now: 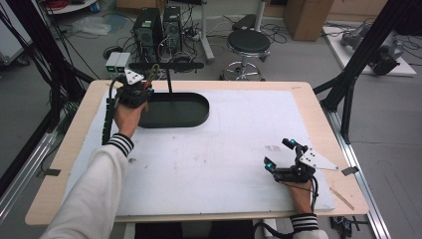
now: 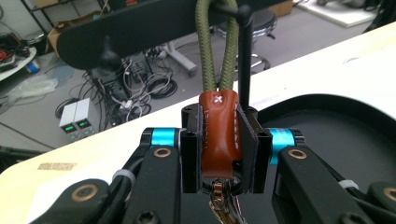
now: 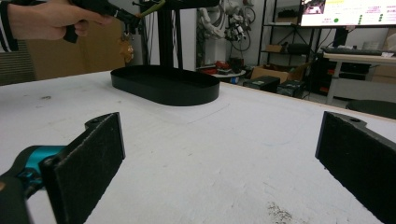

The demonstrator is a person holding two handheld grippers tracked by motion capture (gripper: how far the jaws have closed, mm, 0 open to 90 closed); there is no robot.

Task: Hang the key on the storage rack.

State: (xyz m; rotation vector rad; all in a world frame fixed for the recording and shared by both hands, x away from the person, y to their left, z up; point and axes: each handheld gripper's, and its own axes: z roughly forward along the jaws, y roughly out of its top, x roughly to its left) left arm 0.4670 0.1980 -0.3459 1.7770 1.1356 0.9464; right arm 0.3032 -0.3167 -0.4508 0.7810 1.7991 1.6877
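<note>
Over the white tabletop [image 1: 214,149] the left hand-held gripper [image 2: 219,140] is pinching the brown leather tab [image 2: 218,135] of a keychain whose green cord loop [image 2: 215,46] is already passing over the stand's peg [image 2: 243,16], leaving only the release, while the right hand-held gripper [image 3: 219,158] is resting spread wide

A smooth brown leather tab [image 2: 218,135] joins a woven olive cord [image 2: 215,51], the tray [image 3: 187,91] is matt black, and the table [image 1: 239,149] is scuffed white with a wood edge.
</note>
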